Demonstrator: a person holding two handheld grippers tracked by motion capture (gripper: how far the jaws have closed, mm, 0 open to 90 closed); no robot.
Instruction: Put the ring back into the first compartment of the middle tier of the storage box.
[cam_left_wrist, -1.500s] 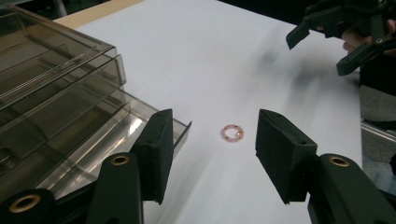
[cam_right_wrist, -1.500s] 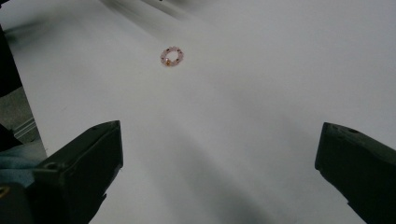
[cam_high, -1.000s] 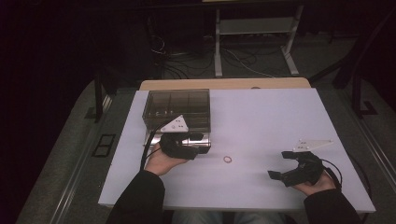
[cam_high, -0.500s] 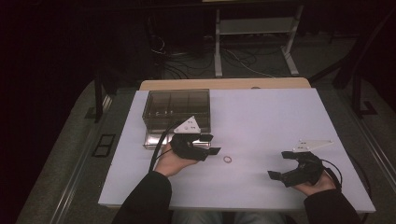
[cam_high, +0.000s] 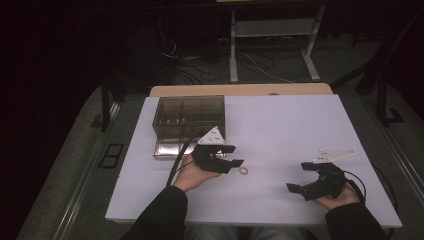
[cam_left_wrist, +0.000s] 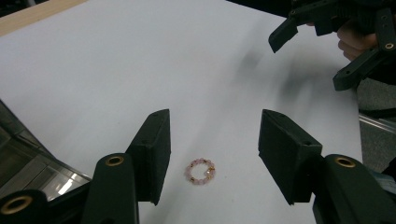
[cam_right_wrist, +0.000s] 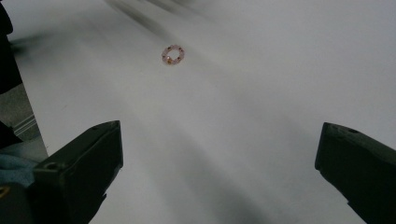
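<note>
A small pink beaded ring (cam_high: 243, 170) lies flat on the white table (cam_high: 280, 125). My left gripper (cam_high: 233, 155) hovers just left of it, jaws open and pointing right. In the left gripper view the ring (cam_left_wrist: 200, 171) sits on the table between the two black pads (cam_left_wrist: 152, 149), touched by neither. My right gripper (cam_high: 298, 176) rests open near the front right, pointing left toward the ring (cam_right_wrist: 173, 54), which lies well ahead of its wide-spread jaws. Nothing is held in either gripper.
A clear plastic compartment box (cam_high: 189, 120) stands at the back left of the table, close behind my left hand; its corner (cam_left_wrist: 28, 158) shows at the left gripper view's lower left. The table's front edge runs just below both hands. Dark floor and a stand lie beyond.
My left gripper has moved right from beside the box toward the ring and dropped slightly; its jaws kept the same opening. The right gripper has stayed put.
</note>
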